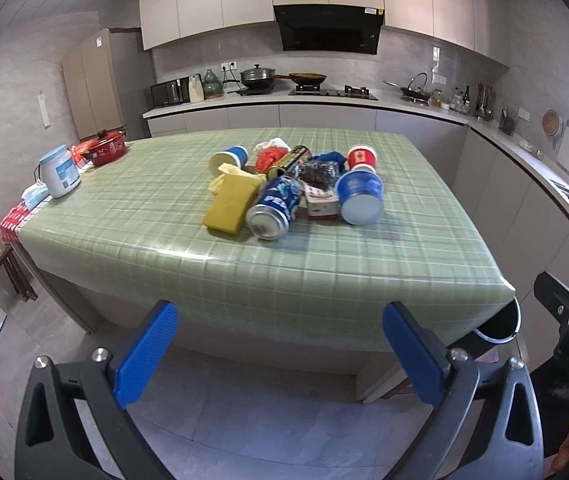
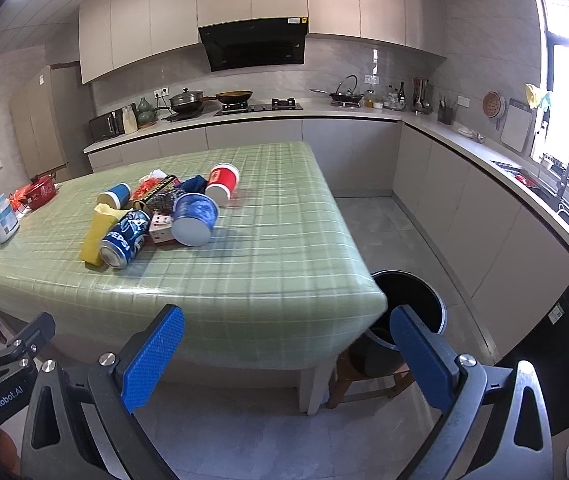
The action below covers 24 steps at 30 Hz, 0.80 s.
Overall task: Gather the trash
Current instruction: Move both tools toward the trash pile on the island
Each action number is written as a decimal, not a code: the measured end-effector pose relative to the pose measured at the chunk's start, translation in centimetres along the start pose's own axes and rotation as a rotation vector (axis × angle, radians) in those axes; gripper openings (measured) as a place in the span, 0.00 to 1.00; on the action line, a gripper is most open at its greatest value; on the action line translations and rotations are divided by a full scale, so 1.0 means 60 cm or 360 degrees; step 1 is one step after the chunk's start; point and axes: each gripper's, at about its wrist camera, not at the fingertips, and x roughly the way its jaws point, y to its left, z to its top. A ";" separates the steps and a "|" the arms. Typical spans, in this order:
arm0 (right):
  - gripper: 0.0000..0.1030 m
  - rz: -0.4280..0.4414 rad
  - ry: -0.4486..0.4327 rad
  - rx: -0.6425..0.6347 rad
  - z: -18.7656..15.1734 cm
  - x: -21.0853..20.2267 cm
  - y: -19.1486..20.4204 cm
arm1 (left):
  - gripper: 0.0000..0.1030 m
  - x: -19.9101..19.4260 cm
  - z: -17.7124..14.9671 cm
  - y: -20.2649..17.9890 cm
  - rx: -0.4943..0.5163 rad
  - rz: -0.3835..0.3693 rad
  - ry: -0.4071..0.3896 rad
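A pile of trash lies on the green checked table (image 1: 164, 248): a blue Pepsi can (image 1: 274, 210) on its side, a yellow sponge (image 1: 233, 203), a blue tub (image 1: 360, 197), a red cup (image 1: 361, 157), a blue cup (image 1: 229, 157) and red wrappers (image 1: 269, 158). The right wrist view shows the same can (image 2: 124, 237), tub (image 2: 195, 218) and red cup (image 2: 223, 182). A black trash bin (image 2: 412, 300) stands on the floor by the table's near right corner. My left gripper (image 1: 280, 354) and right gripper (image 2: 288, 356) are both open and empty, short of the table's front edge.
A white jar (image 1: 59, 171) and a red pot (image 1: 105, 147) stand at the table's left end. A wooden stool (image 2: 368, 380) sits under the near right corner. Kitchen counters with a stove (image 2: 258, 107) and a sink (image 2: 552, 196) run along the back and right walls.
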 end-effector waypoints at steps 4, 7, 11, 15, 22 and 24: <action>1.00 -0.0003 -0.0001 -0.0010 0.007 0.015 0.035 | 1.00 0.020 0.008 0.024 0.0009 -0.0009 0.0009; 1.00 -0.0004 -0.0003 -0.0025 0.013 0.027 0.054 | 1.00 0.037 0.014 0.032 0.0015 -0.0012 0.0024; 1.00 0.0009 0.0003 -0.0038 0.024 0.047 0.069 | 1.00 0.059 0.025 0.034 0.0011 -0.0031 0.0037; 1.00 0.0041 0.0006 -0.0048 0.040 0.079 0.077 | 1.00 0.090 0.040 0.031 -0.0006 -0.0025 0.0049; 1.00 0.0112 0.0014 -0.0033 0.084 0.159 0.078 | 0.99 0.152 0.083 0.017 0.0001 -0.0034 0.0052; 1.00 0.0129 0.0028 -0.0029 0.097 0.180 0.078 | 0.97 0.167 0.090 0.013 0.0019 -0.0046 0.0066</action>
